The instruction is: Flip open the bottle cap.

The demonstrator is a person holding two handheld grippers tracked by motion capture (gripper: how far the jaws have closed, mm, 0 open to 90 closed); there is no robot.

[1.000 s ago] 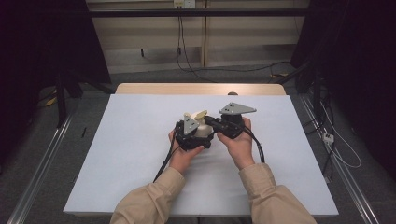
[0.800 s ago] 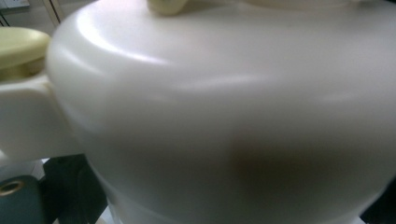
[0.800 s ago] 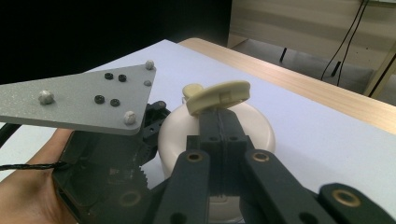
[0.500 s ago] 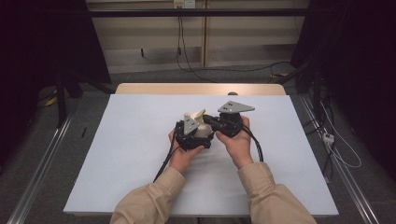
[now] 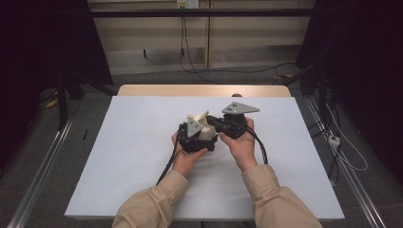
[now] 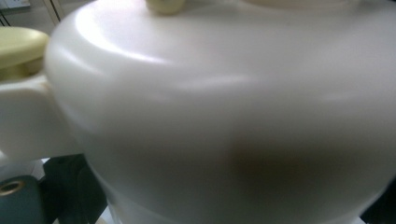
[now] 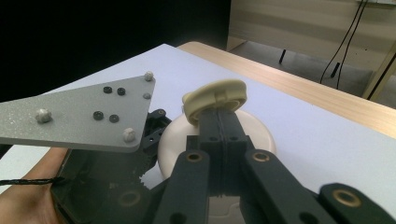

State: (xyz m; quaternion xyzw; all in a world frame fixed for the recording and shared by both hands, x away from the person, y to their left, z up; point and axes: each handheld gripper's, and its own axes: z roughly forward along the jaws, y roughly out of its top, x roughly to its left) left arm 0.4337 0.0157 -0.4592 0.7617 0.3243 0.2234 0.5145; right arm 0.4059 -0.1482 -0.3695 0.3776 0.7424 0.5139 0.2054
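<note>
Start at the left. Your left gripper (image 5: 196, 137) sits at the centre of the white table (image 5: 133, 156) with the cream pot (image 5: 205, 129) pressed close against it. In the left gripper view the pot's rounded wall (image 6: 224, 116) sits right up against the lens, with a cream side handle (image 6: 21, 126) at the picture's left edge. The jaws are hidden behind it, so whether this gripper clamps the pot or merely rests against it cannot be told.

Move to the middle. The pot stands between your two hands, and its lid (image 7: 243, 128) is seated on top. The pale yellow knob (image 7: 215, 100) stands tilted above the lid.

Move to the right. Your right gripper (image 7: 219, 122) reaches in from the right with its jaws closed together; their tips meet the underside of the knob. Whether they actually pinch it is not clear.

Judged from this, the approach is complete and the lid has been reached. The lid is not yet lifted; removal and set-down remain.
</note>
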